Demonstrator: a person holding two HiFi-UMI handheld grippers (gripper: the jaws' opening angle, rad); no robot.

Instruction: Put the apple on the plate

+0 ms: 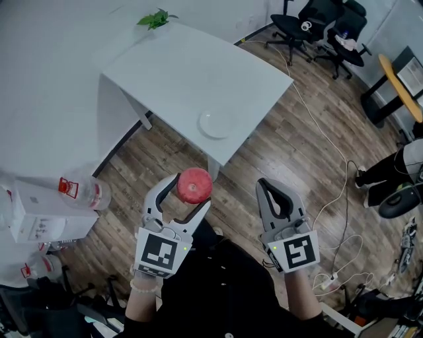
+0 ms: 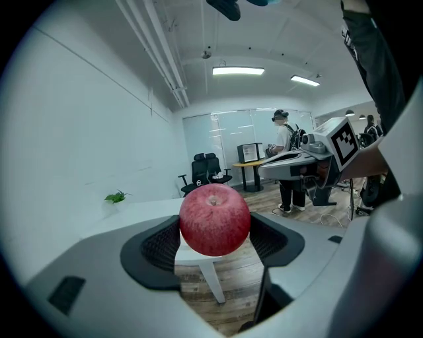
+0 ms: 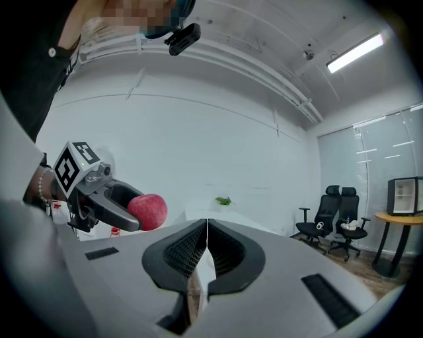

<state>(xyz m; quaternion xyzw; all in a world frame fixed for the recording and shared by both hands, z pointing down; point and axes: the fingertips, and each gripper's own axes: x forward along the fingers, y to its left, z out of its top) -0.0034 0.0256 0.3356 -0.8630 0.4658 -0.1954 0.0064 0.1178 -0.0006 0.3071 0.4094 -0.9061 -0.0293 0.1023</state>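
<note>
Seen from the head camera looking steeply down, a person in dark clothing holds two grey grippers at the bottom of the frame. Each gripper carries a cube with square black-and-white markers.

The left gripper [image 1: 190, 193], lower centre-left, is clamped on a red apple [image 1: 194, 184]. Its own view shows both ribbed black fingers [image 2: 158, 244] spread about the apple's width and pressing against its sides, with the stem dimple facing up. The apple is held in the air above the wooden floor [image 1: 291, 132], short of the desk.

The right gripper [image 1: 264, 185], lower centre-right, holds nothing. In its own view the two fingers [image 3: 185, 251] meet with only a thin seam between them. The left gripper and the apple appear at that view's left.

At the left edge of the frame stand clear plastic bottles [image 1: 82, 191] with red labels and a white box [image 1: 39, 218].

Further up, a white desk [image 1: 185, 72] fills the upper middle. A small white plate [image 1: 217, 123] lies near its closest corner, bare, and well apart from the apple. A green leafy sprig [image 1: 157, 18] lies at the desk's far edge.

In the upper right stand black office chairs [image 1: 317, 26], and a white cable [image 1: 330, 191] trails across the floor.
</note>
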